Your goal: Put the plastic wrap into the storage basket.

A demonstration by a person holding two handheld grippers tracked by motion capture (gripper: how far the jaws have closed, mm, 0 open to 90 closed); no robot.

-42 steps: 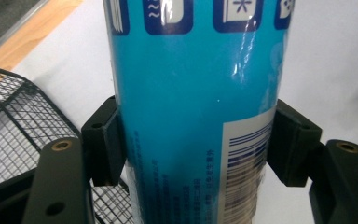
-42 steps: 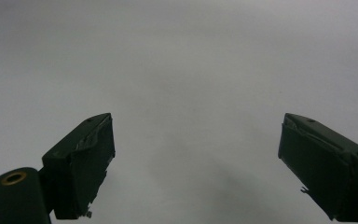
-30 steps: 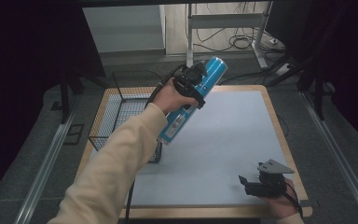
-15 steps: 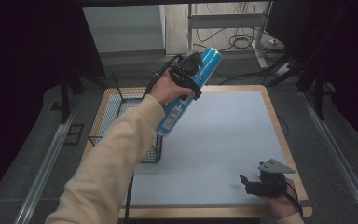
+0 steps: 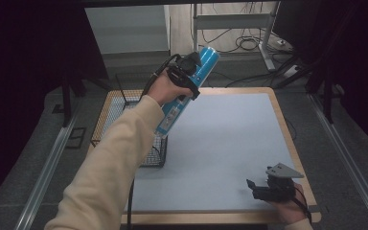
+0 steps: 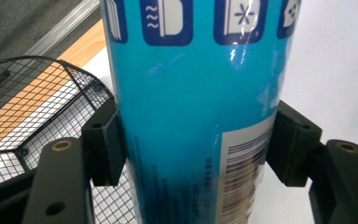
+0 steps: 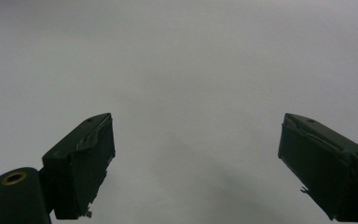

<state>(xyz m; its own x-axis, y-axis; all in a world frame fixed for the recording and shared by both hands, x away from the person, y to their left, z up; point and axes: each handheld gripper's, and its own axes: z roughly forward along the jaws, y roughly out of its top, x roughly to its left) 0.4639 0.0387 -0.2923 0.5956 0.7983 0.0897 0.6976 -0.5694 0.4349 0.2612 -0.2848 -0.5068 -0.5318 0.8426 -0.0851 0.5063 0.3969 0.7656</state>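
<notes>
- The left gripper [image 5: 188,76] clamps a tall blue can [image 5: 187,91] around its middle; in the left gripper view both black pads [image 6: 103,144] press flat against the can's [image 6: 196,121] sides.
- The can is lifted and tilted, its top leaning away from the person, its lower end hanging just above the near right corner of the wire basket [image 5: 120,120].
- That basket [image 6: 32,107] stands at the left edge of the grey mat [image 5: 230,143], half off it, right beneath the can.
- The right gripper [image 5: 263,188] rests on the mat well to the right of the basket, near the front edge, jaws spread wide with bare mat [image 7: 182,70] between them.
- Beyond the basket, cables and a metal stand leg [image 5: 263,48] lie on the floor.
</notes>
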